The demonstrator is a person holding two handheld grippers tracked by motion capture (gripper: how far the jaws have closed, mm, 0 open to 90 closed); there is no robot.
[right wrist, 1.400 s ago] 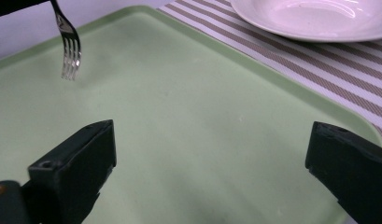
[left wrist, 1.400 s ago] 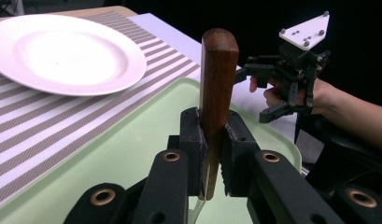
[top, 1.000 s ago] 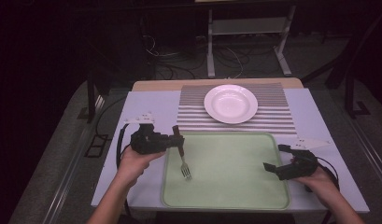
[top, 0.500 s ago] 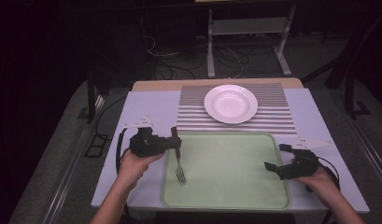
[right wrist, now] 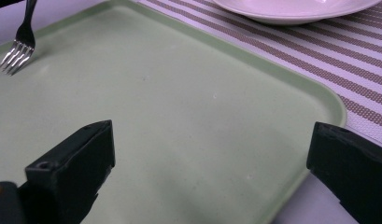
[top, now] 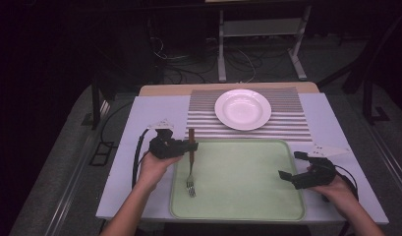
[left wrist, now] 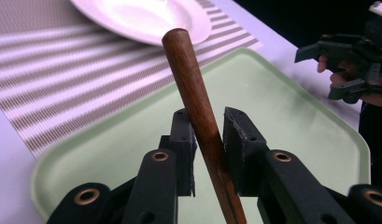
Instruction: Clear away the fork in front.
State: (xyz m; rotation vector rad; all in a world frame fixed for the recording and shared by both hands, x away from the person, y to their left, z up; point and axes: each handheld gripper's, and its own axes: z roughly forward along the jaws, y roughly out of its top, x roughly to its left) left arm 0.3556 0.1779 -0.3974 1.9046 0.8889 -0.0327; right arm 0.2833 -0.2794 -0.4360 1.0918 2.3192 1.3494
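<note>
Dim room; pale table [top: 144, 118] with green tray [top: 247, 201]. Fork [top: 190, 167] is clamped by its wooden handle in left gripper [top: 186, 146], tines at tray's near left. Right gripper [top: 290, 167] is held agape, empty. Step judged: placing fork; release is called for next.

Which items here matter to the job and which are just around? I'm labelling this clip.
In play:
fork, gripped by the left gripper
green tray
right gripper, open

Maybe idle:
white plate
striped placemat
</note>
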